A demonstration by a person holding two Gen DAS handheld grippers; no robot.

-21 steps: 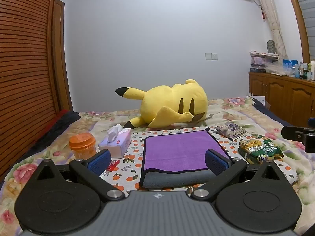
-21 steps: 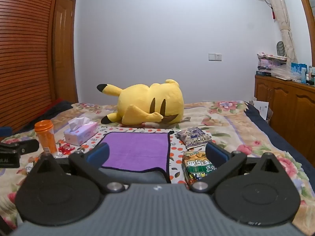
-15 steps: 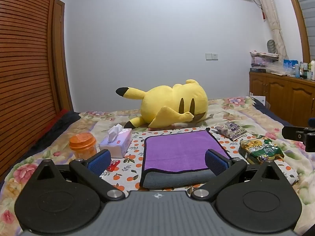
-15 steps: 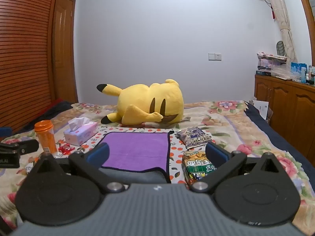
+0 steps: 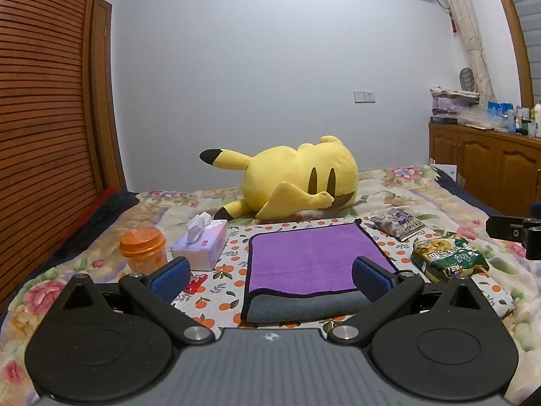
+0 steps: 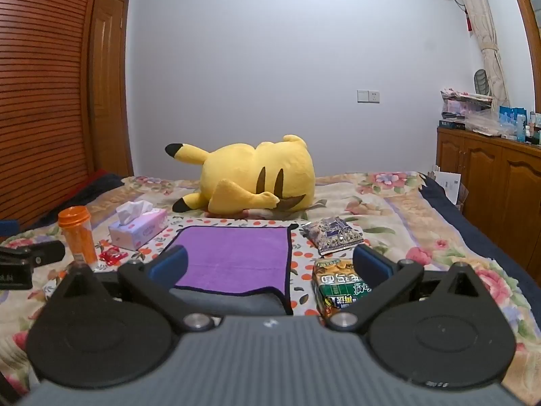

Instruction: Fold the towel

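A purple towel [image 5: 314,257] with a grey underside lies folded on the orange-dotted cloth on the bed, its grey fold edge toward me. It also shows in the right wrist view [image 6: 236,257]. My left gripper [image 5: 270,279] is open and empty, hovering just in front of the towel's near edge. My right gripper [image 6: 268,265] is open and empty, near the towel's front right corner. Each gripper shows at the edge of the other's view.
A yellow plush toy [image 5: 297,176] lies behind the towel. A tissue box [image 5: 201,247], an orange jar [image 5: 143,248] and a red candy [image 6: 113,256] lie left. Two snack bags [image 5: 446,257] [image 5: 397,223] lie right. A wooden cabinet [image 5: 490,162] stands at far right.
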